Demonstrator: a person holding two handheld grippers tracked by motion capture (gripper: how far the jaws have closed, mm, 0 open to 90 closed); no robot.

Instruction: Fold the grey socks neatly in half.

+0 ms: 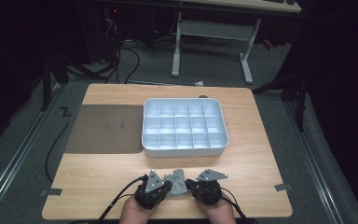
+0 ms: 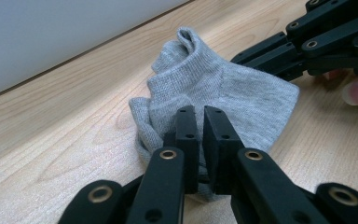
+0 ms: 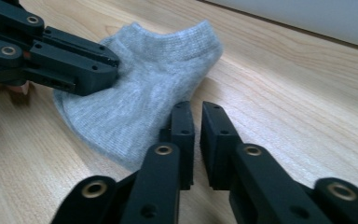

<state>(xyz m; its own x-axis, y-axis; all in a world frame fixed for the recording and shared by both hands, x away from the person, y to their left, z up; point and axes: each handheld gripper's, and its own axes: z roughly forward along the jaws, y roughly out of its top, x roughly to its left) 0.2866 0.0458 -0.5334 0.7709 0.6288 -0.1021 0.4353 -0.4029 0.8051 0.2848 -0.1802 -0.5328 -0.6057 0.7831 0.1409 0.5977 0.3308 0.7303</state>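
Both grippers, left gripper (image 1: 167, 188) and right gripper (image 1: 189, 186), pinch opposite edges of the grey sock (image 1: 177, 181) at the table's (image 1: 256, 154) near edge; spread it evenly, keeping jaws clamped tight.

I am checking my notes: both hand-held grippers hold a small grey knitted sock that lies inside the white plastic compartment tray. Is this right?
Not quite. The small grey knitted sock lies on the light wooden table, in front of the white plastic compartment tray, not inside it, as the high view shows. The left hand-held gripper and the right hand-held gripper do hold it.
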